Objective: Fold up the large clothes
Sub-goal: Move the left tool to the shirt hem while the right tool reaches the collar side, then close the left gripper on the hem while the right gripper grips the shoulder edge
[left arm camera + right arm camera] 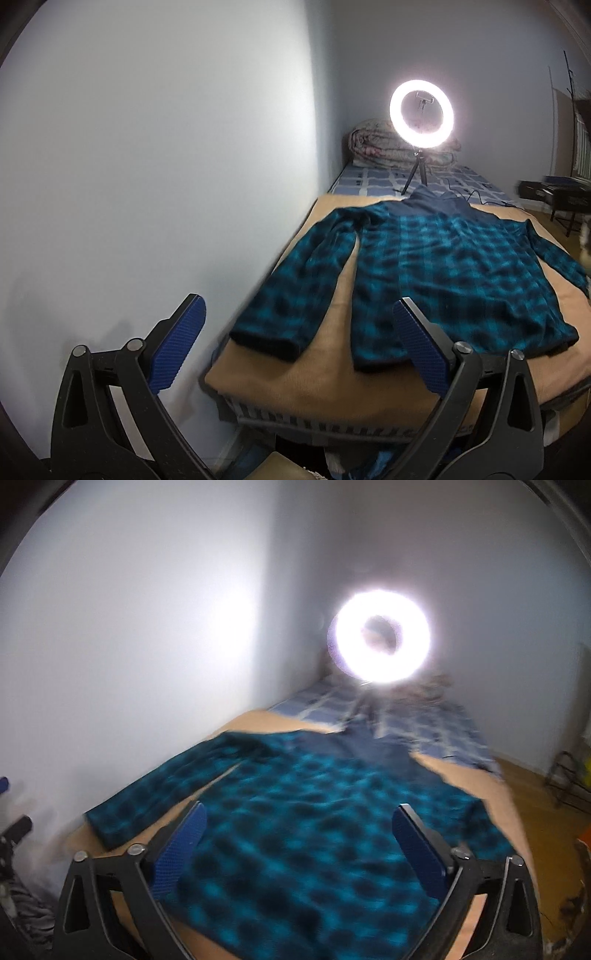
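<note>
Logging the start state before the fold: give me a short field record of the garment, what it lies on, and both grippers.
garment: plaid shirt, spread flat, collar toward the ring light
sleeves: both laid out at the sides, none folded in
surface: tan cover on the bed
left gripper: open, empty, near the shirt's hem
right gripper: open, empty, over the shirt
folds made: none visible
image quality: right view blurred

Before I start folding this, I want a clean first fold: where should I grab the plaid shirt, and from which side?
Probably the cuff of the sleeve by the wall. It lies flat and apart from the plaid shirt body, its end toward the near edge of the bed. The left claw, open and empty, could come in low from that edge and pinch it.
</note>
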`<act>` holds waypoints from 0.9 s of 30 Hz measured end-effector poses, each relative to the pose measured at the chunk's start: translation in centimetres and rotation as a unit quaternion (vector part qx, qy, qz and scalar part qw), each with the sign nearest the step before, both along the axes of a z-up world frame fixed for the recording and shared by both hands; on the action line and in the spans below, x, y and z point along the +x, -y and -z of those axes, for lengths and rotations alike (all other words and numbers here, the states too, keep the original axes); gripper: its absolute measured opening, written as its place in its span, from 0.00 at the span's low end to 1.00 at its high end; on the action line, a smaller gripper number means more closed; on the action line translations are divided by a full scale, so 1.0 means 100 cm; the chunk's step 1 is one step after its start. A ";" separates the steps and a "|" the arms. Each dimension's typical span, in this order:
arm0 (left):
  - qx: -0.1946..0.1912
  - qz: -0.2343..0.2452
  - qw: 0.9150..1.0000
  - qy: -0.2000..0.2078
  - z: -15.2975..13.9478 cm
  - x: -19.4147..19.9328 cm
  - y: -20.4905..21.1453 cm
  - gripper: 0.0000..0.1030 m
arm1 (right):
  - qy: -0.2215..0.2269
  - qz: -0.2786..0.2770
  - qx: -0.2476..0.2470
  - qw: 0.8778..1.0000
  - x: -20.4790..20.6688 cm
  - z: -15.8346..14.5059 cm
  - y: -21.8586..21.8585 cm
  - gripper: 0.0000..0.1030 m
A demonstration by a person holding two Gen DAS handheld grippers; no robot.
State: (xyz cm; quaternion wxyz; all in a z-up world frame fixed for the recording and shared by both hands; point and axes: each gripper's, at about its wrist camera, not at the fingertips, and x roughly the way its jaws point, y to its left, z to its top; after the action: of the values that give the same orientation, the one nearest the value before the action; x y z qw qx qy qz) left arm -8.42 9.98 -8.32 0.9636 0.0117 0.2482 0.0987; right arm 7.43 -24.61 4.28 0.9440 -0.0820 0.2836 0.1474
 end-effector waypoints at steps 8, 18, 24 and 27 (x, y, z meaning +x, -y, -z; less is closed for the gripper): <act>-0.018 -0.003 1.000 -0.024 0.012 0.004 -0.012 0.98 | -0.093 -0.118 0.036 0.988 0.056 0.030 -0.088 0.73; -0.052 0.034 0.994 -0.091 0.035 0.049 -0.012 0.59 | -0.202 -0.133 0.080 0.967 0.170 0.076 -0.140 0.55; -0.076 0.049 0.986 -0.143 0.066 0.092 -0.023 0.55 | -0.279 -0.110 0.126 0.945 0.250 0.127 -0.152 0.42; -0.084 0.046 0.980 -0.174 0.086 0.114 -0.030 0.46 | -0.315 -0.098 0.152 0.932 0.284 0.150 -0.159 0.42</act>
State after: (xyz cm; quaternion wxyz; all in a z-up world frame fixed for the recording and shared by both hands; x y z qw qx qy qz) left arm 3.01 12.95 -16.92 0.9068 -0.0404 0.4187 0.0297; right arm 35.80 -8.73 -10.67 0.7880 0.0860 0.5313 0.2988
